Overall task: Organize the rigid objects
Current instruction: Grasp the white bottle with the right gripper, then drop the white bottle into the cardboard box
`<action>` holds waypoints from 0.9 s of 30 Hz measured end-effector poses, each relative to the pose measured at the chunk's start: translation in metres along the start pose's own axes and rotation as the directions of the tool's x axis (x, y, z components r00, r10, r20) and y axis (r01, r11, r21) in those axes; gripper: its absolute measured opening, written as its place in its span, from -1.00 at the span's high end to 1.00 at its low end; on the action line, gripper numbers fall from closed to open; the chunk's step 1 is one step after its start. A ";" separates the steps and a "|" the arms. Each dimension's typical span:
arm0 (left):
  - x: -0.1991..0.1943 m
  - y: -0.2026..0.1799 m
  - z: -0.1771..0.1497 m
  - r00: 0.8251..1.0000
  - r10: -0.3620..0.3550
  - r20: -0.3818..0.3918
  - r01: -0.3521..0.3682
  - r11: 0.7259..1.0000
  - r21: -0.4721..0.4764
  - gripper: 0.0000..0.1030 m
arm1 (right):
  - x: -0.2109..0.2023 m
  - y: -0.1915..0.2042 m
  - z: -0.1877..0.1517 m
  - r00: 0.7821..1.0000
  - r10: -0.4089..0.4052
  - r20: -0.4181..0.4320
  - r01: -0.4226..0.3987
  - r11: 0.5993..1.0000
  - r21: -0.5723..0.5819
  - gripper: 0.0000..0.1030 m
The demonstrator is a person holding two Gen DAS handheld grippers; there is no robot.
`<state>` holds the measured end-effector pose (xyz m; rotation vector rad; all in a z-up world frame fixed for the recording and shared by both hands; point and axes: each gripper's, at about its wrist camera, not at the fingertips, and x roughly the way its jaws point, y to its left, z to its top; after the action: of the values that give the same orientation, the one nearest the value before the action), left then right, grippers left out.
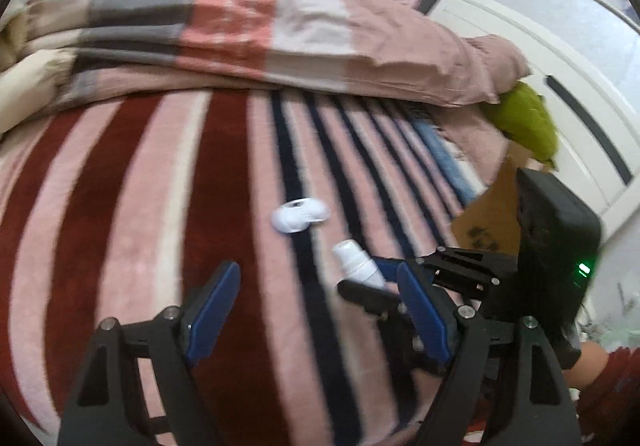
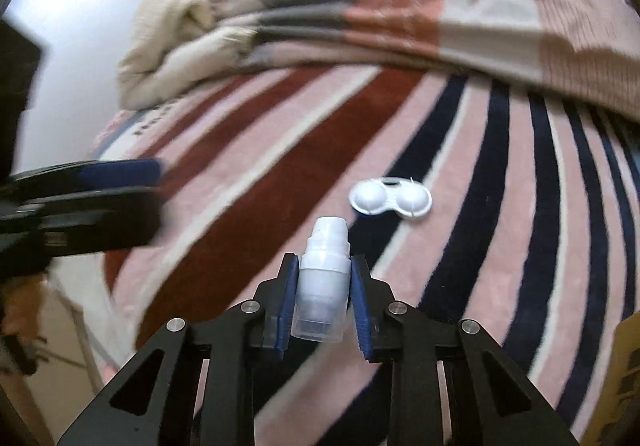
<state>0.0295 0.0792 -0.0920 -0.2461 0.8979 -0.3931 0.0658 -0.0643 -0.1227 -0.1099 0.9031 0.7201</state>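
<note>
My right gripper [image 2: 324, 270] is shut on a small white bottle [image 2: 322, 286] and holds it just above the striped blanket [image 2: 280, 149]. A white contact lens case [image 2: 390, 199] lies on the blanket just beyond the bottle. In the left wrist view the lens case [image 1: 300, 214] lies ahead of my left gripper [image 1: 316, 286], which is open and empty. The bottle [image 1: 358, 262] and the right gripper [image 1: 380, 286] holding it sit beside my left gripper's right finger. My left gripper also shows at the left edge of the right wrist view [image 2: 120, 185].
A folded patchwork quilt [image 1: 240, 17] lies across the back of the bed. A cream garment [image 2: 168, 41] sits at the back left. A cardboard box [image 1: 492, 217] and a green cushion [image 1: 524, 121] are at the right, by a white headboard [image 1: 560, 77].
</note>
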 end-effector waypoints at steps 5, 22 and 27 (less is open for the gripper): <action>0.006 -0.045 0.016 0.989 -0.148 -0.017 0.148 0.988 0.047 -0.05 | -0.051 0.005 0.002 0.996 0.041 0.074 -0.037 0.997 -0.061 0.58; 0.047 -0.236 0.082 0.953 -0.286 -0.098 0.302 0.911 0.281 0.47 | -0.211 -0.099 -0.010 0.967 -0.116 0.227 0.090 0.988 0.122 0.59; 0.084 -0.275 0.084 0.938 -0.298 -0.177 0.339 0.895 0.290 0.47 | -0.230 -0.137 -0.023 0.972 -0.177 0.153 0.149 0.973 0.179 0.59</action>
<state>0.0805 -0.2013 0.0000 -0.0707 0.9067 -0.8604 0.0409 -0.2979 0.0068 0.0248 0.7785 0.4904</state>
